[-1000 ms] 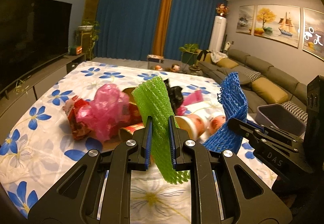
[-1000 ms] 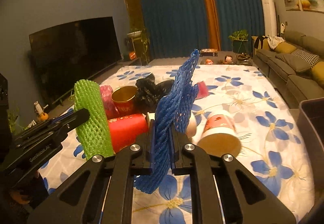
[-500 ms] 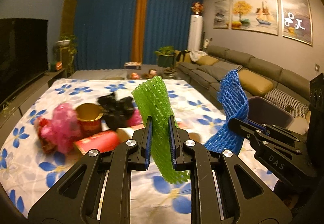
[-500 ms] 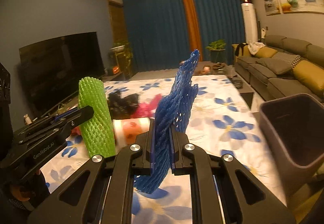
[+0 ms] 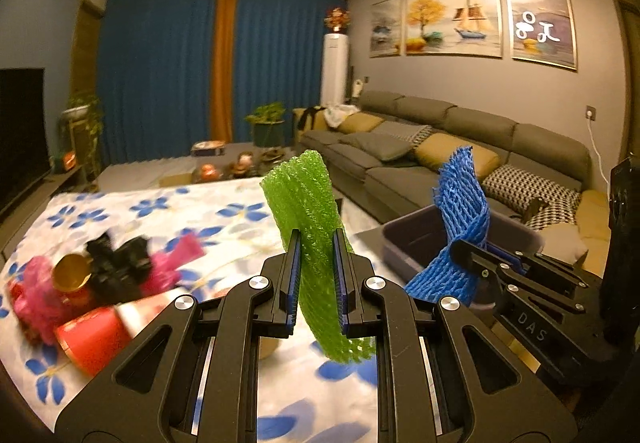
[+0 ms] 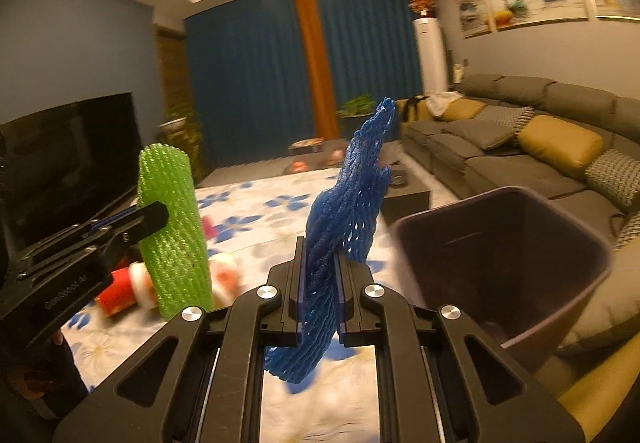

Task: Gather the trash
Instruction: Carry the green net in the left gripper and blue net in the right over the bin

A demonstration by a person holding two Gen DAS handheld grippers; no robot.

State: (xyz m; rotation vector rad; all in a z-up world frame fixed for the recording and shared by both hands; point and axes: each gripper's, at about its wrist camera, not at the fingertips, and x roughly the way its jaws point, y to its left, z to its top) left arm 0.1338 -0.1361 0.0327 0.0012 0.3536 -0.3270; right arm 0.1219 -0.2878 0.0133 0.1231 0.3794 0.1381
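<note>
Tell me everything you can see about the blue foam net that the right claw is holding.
The blue foam net is a soft, stretchy-looking mesh sleeve of open diamond cells, twisted and flattened. It stands roughly upright, pinched near its lower part in the right claw, whose pads press on both its sides. Its pointed top leans slightly right; a frayed end hangs below the claw. It is in the air, touching nothing else, just left of the dark bin.

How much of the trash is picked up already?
Just started. The bin looks empty inside. In hand: the left gripper pinches a green foam net, and the right gripper pinches a blue foam net, beside the bin. Left on the table: red cups, a pink bag and black scraps.
</note>
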